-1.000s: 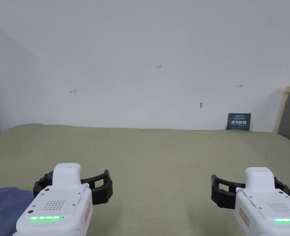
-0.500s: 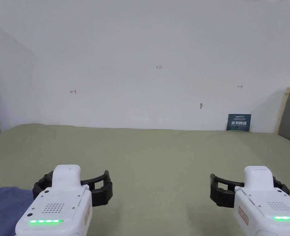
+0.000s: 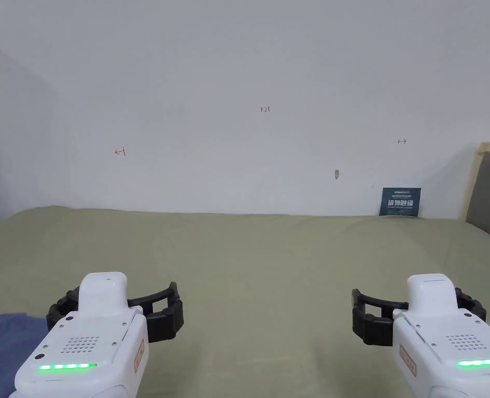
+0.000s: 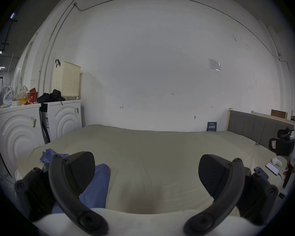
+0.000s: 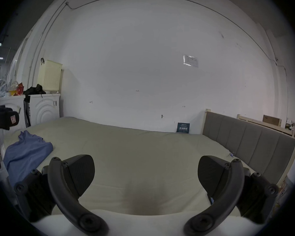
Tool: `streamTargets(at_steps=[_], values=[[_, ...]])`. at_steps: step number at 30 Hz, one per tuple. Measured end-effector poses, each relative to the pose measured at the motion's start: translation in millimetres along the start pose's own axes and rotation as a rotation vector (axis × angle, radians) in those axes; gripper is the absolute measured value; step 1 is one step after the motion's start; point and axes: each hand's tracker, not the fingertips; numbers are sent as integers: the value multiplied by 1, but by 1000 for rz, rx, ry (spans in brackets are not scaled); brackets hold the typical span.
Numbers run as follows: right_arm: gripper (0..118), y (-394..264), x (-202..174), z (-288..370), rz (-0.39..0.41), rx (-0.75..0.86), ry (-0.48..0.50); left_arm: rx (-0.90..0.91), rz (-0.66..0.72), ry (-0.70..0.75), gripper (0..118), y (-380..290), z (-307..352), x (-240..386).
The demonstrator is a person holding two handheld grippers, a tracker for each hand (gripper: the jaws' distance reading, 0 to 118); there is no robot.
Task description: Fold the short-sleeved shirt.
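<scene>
A blue short-sleeved shirt [image 3: 2, 347] lies crumpled on the olive-green bed sheet [image 3: 259, 259] at the near left. My left gripper [image 3: 115, 304] hovers just right of it, open and holding nothing. In the left gripper view the shirt [image 4: 99, 185] runs behind and beside the left jaw of my left gripper [image 4: 146, 168]. My right gripper [image 3: 417, 301] hangs open over bare sheet at the near right, far from the shirt. The right gripper view has the shirt [image 5: 26, 152] far left, past its own open right gripper [image 5: 146, 168].
A grey padded headboard [image 5: 249, 141] borders the bed on the right. A white wall [image 3: 249, 77] and a small dark sign [image 3: 400, 202] stand behind. White washing machines [image 4: 19, 130] with a cream basket [image 4: 66, 79] stand at the left. Two phones [image 4: 266, 170] lie by the right edge.
The head camera has shifted a little. Both grippers remain open above the bed, the left one drifting slightly left. The shirt has not moved.
</scene>
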Motion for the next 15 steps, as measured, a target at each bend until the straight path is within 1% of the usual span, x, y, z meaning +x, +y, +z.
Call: streamTargets(at_steps=[3,4,6,9,15], values=[[118,2,-2,1,17,2,16,8,-4,-1,118,2,0,-1],[118,2,-4,0,35,-8,3,9,-5,5,118,3,0,-2],[118,1,-6,-2,43,-13,-7,11,-1,13,118,3,-1,-3],[118,0,-5,-3,23,-39,4,-8,18,10,118,3,-1,-4],[118,0,-1,-1,-27,-35,-9,-10,-7,4,118,0,0,-6]])
